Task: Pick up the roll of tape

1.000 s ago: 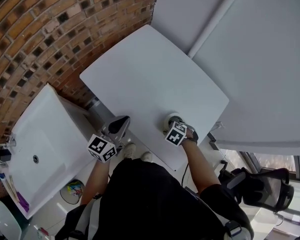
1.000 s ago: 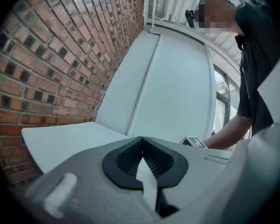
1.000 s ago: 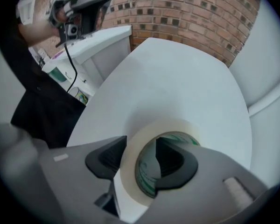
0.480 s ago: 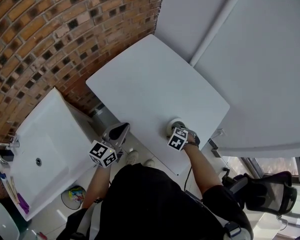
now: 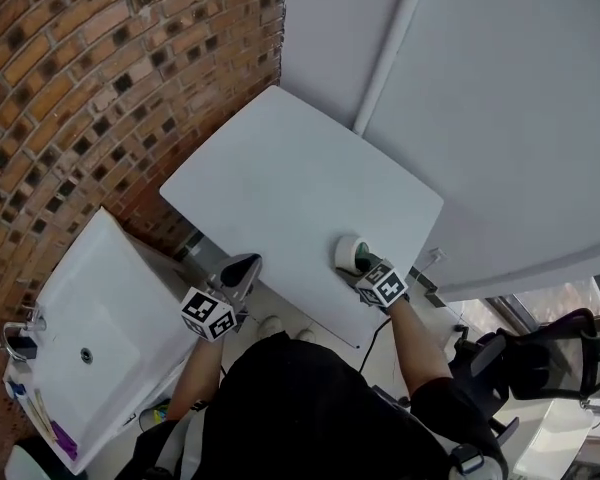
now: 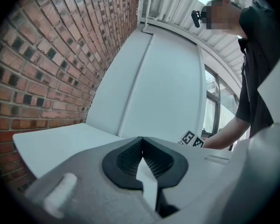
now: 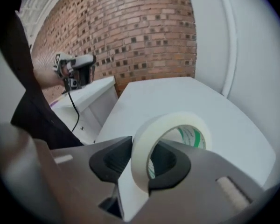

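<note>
Near the front edge of the bench (image 5: 280, 168), my right tool (image 5: 364, 266) is pinching the roll of tape (image 7: 142, 146) by its wall. One pad's inside the ring, the other's on the outer face, and the jaws have just been closing on it. The roll stands on edge, tipped a bit, and pokes up past the tool tips with the green print showing inside. My left tool (image 6: 142, 149) is pressed together with nothing in it, just off the bench's left edge, well apart from the roll.

White table (image 5: 280, 173), rounded corners
</note>
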Tool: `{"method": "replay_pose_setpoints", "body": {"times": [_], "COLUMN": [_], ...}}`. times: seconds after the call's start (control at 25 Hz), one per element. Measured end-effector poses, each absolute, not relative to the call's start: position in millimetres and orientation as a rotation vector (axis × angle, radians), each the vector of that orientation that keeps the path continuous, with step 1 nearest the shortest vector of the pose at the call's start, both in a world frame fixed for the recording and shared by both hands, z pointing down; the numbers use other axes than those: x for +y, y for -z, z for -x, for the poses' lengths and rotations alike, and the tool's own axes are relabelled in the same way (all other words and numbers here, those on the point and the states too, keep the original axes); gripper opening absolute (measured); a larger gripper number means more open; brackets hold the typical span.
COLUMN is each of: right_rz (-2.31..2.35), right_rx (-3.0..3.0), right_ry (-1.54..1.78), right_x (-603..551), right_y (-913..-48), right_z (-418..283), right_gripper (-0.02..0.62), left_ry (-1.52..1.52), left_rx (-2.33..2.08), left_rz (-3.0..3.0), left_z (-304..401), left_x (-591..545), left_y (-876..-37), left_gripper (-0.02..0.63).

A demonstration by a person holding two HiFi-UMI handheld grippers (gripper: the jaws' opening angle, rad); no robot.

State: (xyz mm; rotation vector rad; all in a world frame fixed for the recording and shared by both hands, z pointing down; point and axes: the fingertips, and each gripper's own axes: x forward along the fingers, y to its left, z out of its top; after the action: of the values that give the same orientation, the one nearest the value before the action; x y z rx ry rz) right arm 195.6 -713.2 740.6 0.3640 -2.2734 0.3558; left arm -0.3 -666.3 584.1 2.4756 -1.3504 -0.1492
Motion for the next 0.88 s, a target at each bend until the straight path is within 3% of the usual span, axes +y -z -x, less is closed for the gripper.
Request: {"method": "replay_pose_setpoints", "body": {"times": [0.4,0.88], "right_rz": [-0.727,-1.078], "right_rx": [-2.708,-2.958], "right_ry": [-0.652,-0.777], "right_x": [-722.2,-678.1], "right_y": [-636.8,-550.9], "right_z": [-211.2,-253.2], "right_gripper": [0.120,0.120], "left_ry": [0.163,0.190], "left_rx": [-1.121,-0.759], "left_rz": [-2.648,-2.749], "left_z": [-51.1,-112.1], "left_x": [-698.3,-698.4], "left_y": [-557.9,-558.1], "left_gripper": [0.003,0.002]}}
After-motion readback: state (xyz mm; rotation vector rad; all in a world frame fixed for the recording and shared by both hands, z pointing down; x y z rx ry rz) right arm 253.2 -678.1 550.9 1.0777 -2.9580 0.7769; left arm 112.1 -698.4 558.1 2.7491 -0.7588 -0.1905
